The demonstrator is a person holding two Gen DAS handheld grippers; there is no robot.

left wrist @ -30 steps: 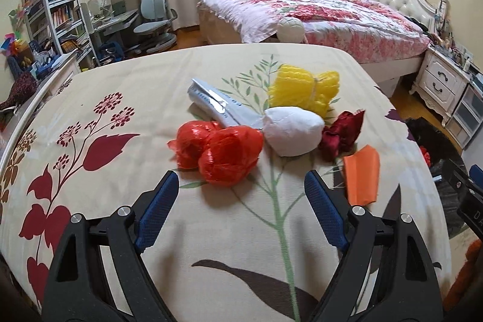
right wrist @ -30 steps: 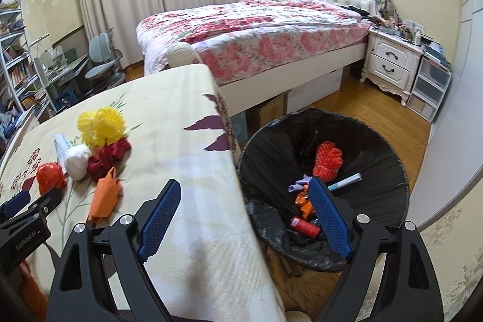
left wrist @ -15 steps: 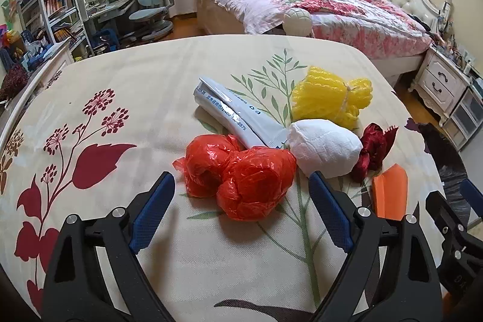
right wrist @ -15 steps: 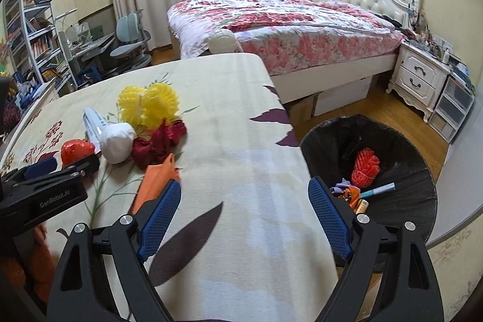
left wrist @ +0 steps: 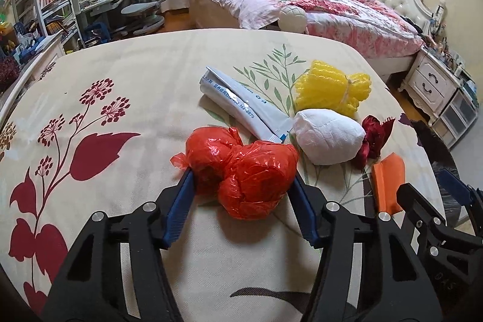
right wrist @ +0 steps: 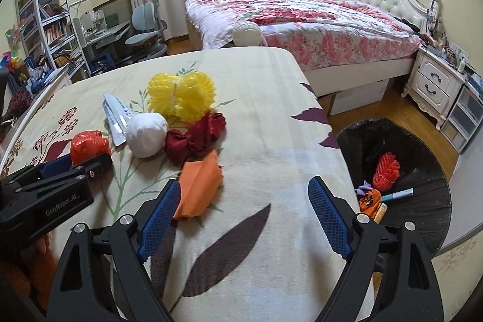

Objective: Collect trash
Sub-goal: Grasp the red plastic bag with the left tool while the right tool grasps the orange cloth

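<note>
A crumpled red plastic bag (left wrist: 241,171) lies on the floral tablecloth (left wrist: 120,98). My left gripper (left wrist: 241,186) is open, its blue fingers on either side of the bag and touching it. Behind the bag lie a silver-grey tube (left wrist: 241,104), a white wad (left wrist: 327,138), a yellow foam net (left wrist: 332,86), a dark red cloth (left wrist: 374,135) and an orange paper (left wrist: 388,180). My right gripper (right wrist: 244,210) is open and empty above the table, the orange paper (right wrist: 199,189) by its left finger. The black-lined trash bin (right wrist: 422,165) stands to the right of the table.
The bin holds a red net (right wrist: 386,171), a pen and small scraps. A bed (right wrist: 302,20), a nightstand (right wrist: 434,80), shelves and a desk chair (right wrist: 145,32) stand beyond the table. The table edge runs near the bin.
My left gripper moved forward and its fingers narrowed around the red bag. My right gripper swung left from over the bin to the table near the orange paper.
</note>
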